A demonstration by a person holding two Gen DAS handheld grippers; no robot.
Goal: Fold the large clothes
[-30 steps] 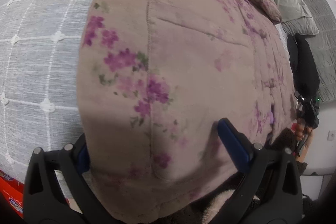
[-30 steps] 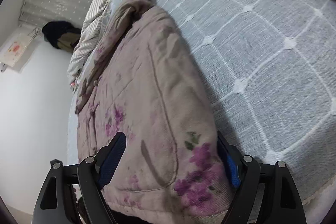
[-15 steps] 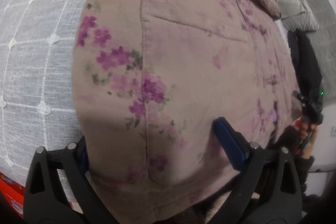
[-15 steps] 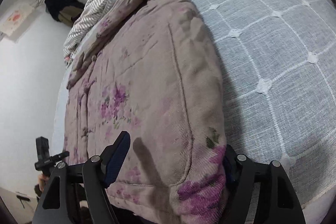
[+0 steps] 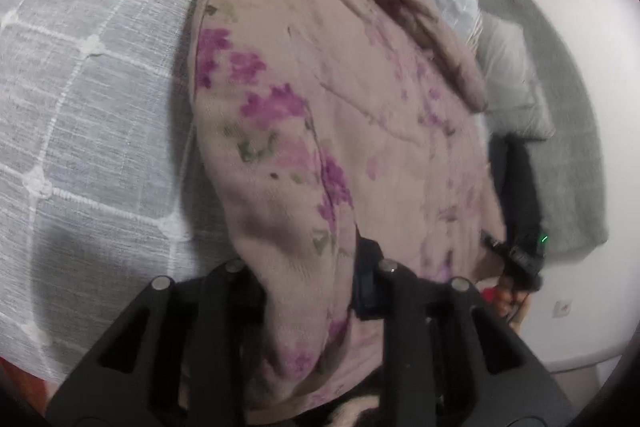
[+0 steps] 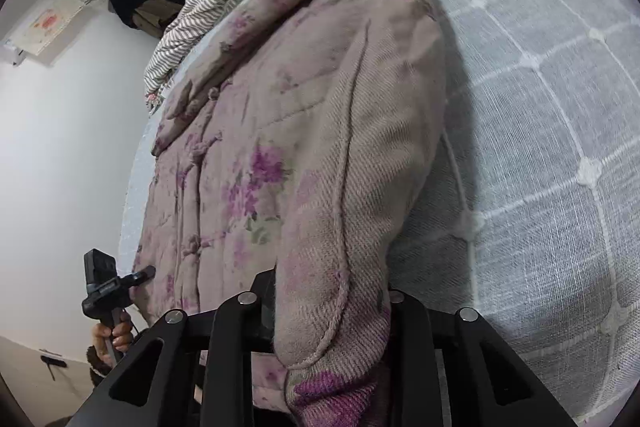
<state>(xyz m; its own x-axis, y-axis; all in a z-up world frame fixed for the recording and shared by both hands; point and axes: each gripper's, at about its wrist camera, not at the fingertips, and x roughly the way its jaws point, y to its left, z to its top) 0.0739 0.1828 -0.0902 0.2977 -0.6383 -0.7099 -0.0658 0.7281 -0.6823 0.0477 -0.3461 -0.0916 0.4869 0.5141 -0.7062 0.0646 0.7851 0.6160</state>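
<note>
Two grippers pinch our floral padded jacket, which lies spread on the grey checked bedspread. Our left gripper is closing its jaws, a bunched fold of the hem squeezed between them. Our right gripper is closing too, its jaws clamped on the opposite hem corner. Striped bedding lies beyond the collar.

A grey bedspread with a white grid fills nine o'clock in the left view, grey pillows at two o'clock, a striped blanket at eleven o'clock in the right view.
</note>
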